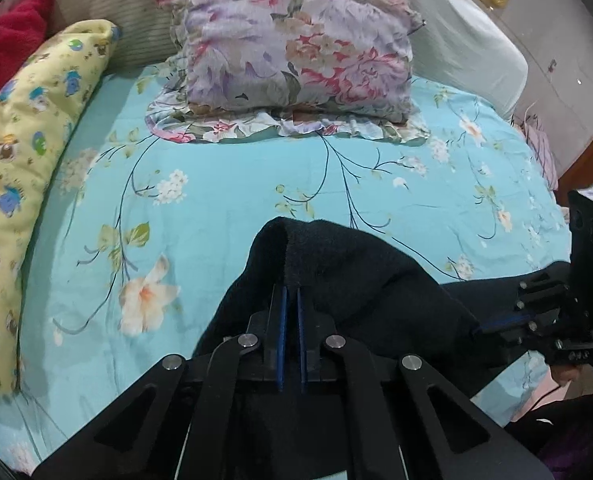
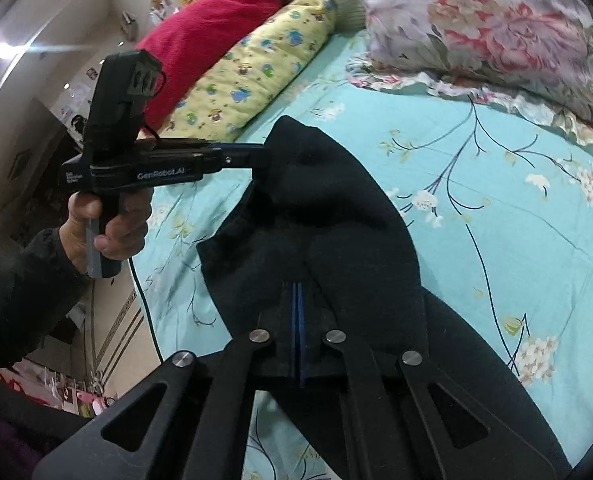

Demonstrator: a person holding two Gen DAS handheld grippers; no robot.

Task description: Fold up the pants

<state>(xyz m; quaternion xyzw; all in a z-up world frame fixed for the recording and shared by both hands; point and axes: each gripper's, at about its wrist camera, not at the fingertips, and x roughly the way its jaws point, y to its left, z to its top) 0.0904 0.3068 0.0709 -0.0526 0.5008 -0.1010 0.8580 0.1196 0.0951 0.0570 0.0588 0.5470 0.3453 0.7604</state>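
Note:
The black pants (image 1: 360,268) hang between my two grippers above the turquoise floral bedsheet (image 1: 216,208). My left gripper (image 1: 291,292) is shut on one edge of the pants, its blue pads pinching a fold of cloth. My right gripper (image 1: 480,326) shows at the right edge of the left wrist view, shut on the other corner. In the right wrist view the pants (image 2: 336,216) drape over my right gripper (image 2: 297,286), which is shut on them. The left gripper (image 2: 262,156) shows there held by a hand, pinching the far corner.
A floral pillow (image 1: 296,48) lies at the head of the bed. A yellow cartoon-print quilt roll (image 1: 28,152) and a red blanket (image 2: 208,32) lie along the left side. The bed's right edge and wooden frame (image 1: 588,152) are near. The floor (image 2: 112,320) is at left in the right wrist view.

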